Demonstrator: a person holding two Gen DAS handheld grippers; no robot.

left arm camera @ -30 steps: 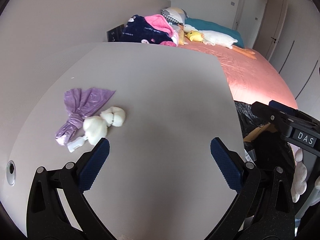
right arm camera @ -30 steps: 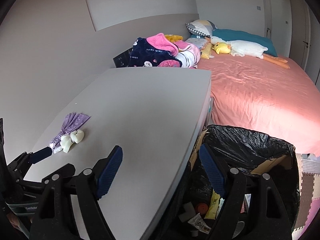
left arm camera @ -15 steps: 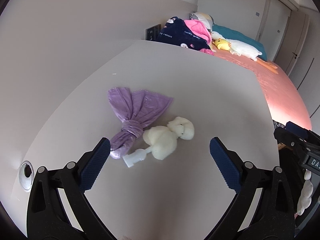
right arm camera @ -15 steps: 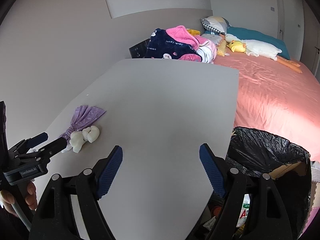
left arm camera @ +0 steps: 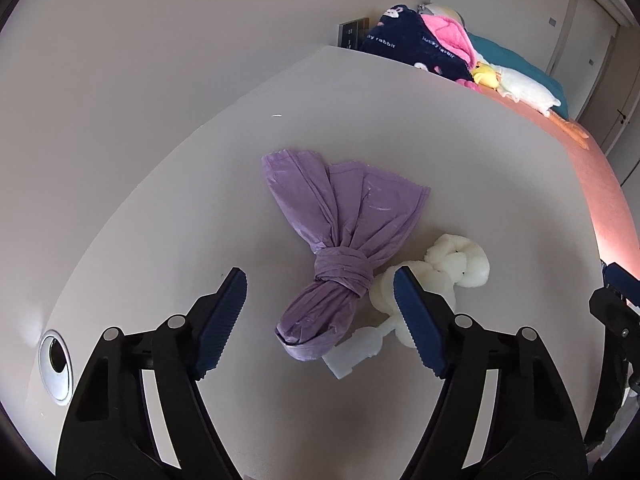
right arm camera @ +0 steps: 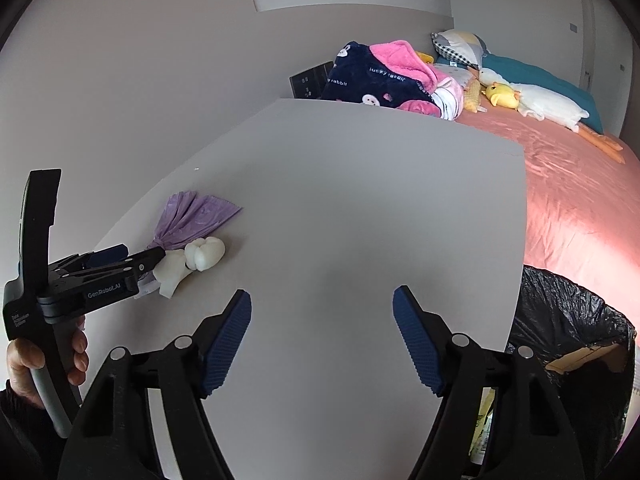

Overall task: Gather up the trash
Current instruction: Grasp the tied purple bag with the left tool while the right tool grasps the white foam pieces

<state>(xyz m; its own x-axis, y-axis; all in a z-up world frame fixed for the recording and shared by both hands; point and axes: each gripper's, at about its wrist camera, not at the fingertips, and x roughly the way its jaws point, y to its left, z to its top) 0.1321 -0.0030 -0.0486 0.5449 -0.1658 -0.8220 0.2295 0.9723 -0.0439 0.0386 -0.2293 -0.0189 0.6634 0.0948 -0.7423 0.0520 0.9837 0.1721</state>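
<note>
A knotted purple plastic bag point(left arm camera: 340, 236) lies on the grey table point(left arm camera: 460, 140), with a white crumpled foam piece point(left arm camera: 448, 264) touching its right side. My left gripper point(left arm camera: 320, 292) is open, its jaws either side of the bag's knotted end and just above it. In the right wrist view the bag point(right arm camera: 192, 220) and the foam piece point(right arm camera: 200, 258) lie at the table's left, with the left gripper point(right arm camera: 132, 258) over them. My right gripper point(right arm camera: 322, 308) is open and empty above the table's near middle.
A bin lined with a black bag point(right arm camera: 572, 332), holding cardboard and trash, stands off the table's right edge. A cable hole point(left arm camera: 56, 360) sits in the table at near left. A bed point(right arm camera: 580, 184) with blankets and plush toys lies beyond.
My left gripper has moved forward and left over the purple bag, so the bag now lies between its open jaws. My right gripper has swung left, away from the bin.
</note>
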